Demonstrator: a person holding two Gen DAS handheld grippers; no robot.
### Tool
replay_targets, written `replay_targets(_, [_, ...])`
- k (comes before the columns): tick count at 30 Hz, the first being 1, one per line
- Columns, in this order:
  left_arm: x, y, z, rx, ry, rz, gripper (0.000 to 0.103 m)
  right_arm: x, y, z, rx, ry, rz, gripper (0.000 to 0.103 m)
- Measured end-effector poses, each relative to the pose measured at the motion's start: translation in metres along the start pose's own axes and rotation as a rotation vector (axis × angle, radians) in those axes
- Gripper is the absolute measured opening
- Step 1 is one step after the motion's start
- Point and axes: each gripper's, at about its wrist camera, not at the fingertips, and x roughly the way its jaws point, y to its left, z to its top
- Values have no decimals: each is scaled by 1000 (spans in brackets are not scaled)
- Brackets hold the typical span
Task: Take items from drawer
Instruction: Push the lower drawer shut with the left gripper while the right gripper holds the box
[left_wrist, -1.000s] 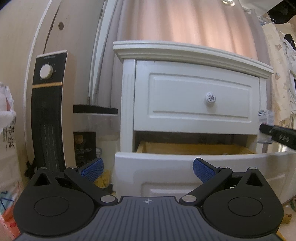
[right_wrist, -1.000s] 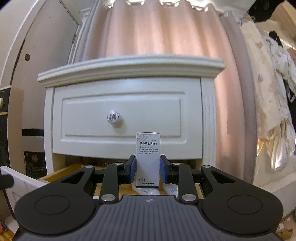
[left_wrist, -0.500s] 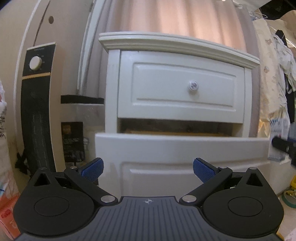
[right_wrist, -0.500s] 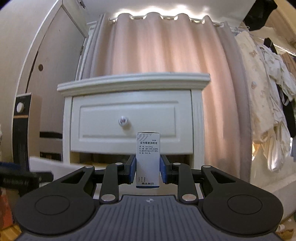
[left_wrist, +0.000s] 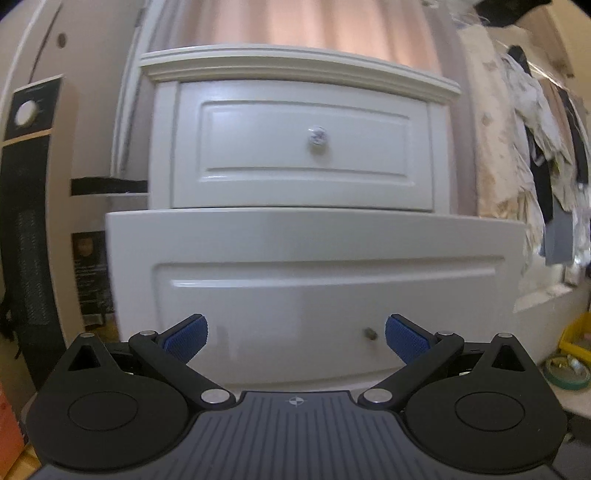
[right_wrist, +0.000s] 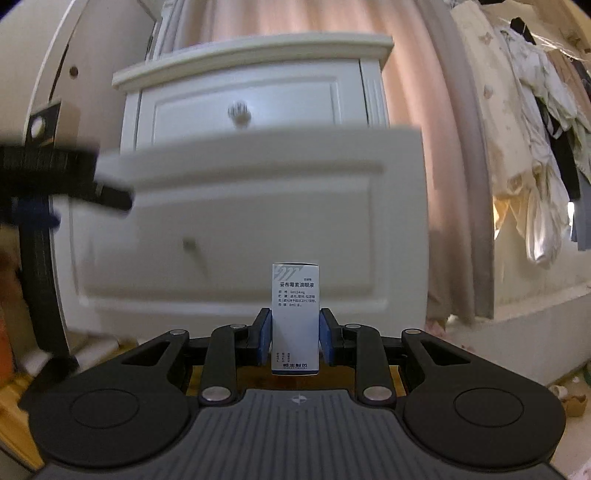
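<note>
The white nightstand fills both views, its lower drawer pulled out. Only the right wrist view shows the medicine box, upright at 6 o'clock, clamped in the right claw. The left claw gapes wide, holding nothing.

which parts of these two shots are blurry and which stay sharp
Right wrist view: the lower drawer front and the left gripper at the left edge are smeared by motion, while the medicine box held in the right gripper stays crisp. Left wrist view: only mildly soft; fisheye bows the nightstand edges.
</note>
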Motion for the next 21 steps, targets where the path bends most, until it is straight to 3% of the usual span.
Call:
replay_targets(8, [17,-16,3,-75,17,49,103,19,7,-50,-2,-7,-44,27])
replay_targets(12, [19,-29,-1,-34,-4,93,103,24,9,-70,19,-19,-66,27])
replay_targets(21, [31,-44,-2,15,51,87,95,33,18,-102,-26,-26,-58,27])
